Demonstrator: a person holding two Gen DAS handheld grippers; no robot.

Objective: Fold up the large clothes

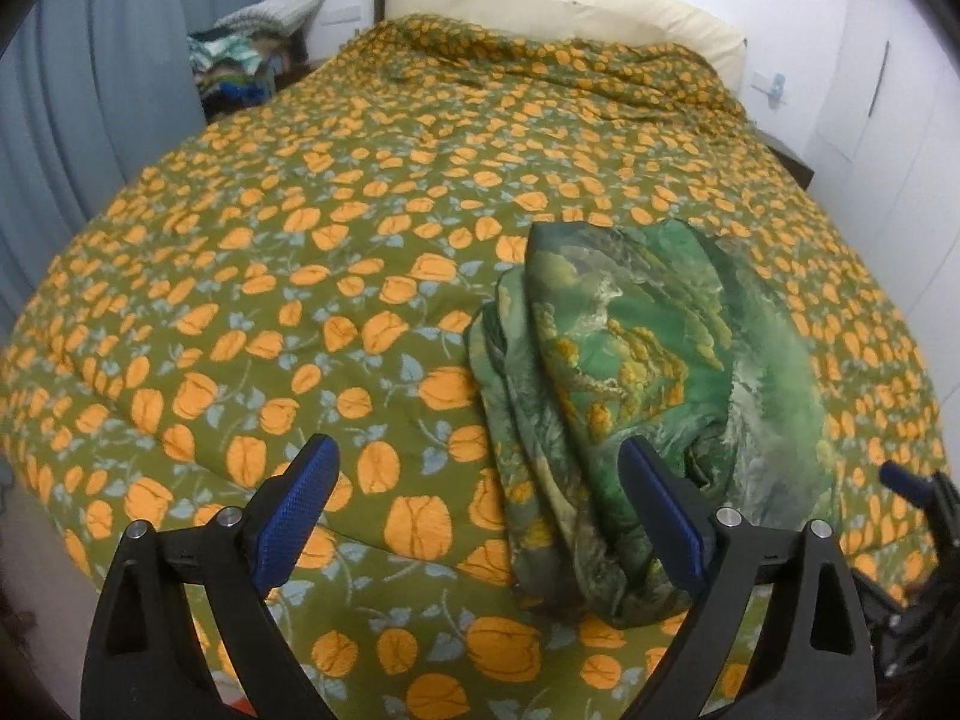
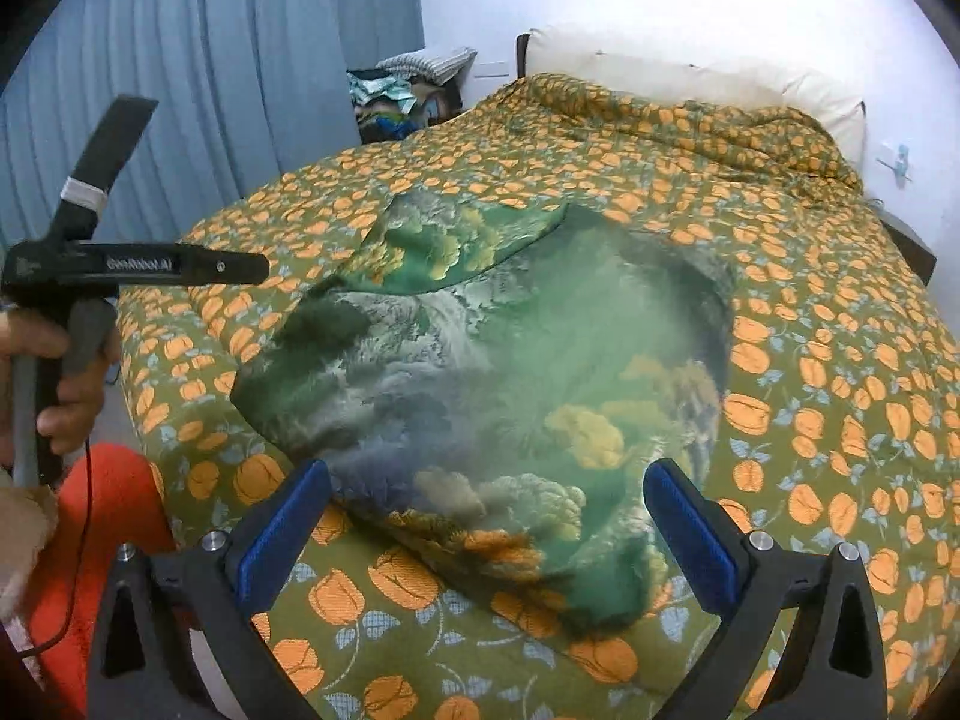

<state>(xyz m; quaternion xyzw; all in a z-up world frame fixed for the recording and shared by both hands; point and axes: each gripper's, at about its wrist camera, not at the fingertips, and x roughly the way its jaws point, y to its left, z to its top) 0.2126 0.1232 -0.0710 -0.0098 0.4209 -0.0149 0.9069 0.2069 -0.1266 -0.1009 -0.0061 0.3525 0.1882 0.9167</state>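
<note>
A green garment with a landscape print (image 1: 648, 372) lies folded in a loose bundle on the bed, near its front edge. In the right wrist view it (image 2: 510, 372) fills the middle. My left gripper (image 1: 480, 480) is open and empty, hovering above the bed just left of the garment, its right finger over the garment's edge. My right gripper (image 2: 489, 504) is open and empty, just above the garment's near edge. The left tool's body (image 2: 90, 264) shows at the left, held by a hand.
The bed's quilt (image 1: 300, 276) is olive with orange flowers. A cream pillow (image 1: 558, 6) lies at the head. Blue curtains (image 2: 210, 90) hang at left. A pile of clothes (image 1: 240, 66) sits beside the bed's far left corner. Something orange (image 2: 102, 516) is at the bed's foot.
</note>
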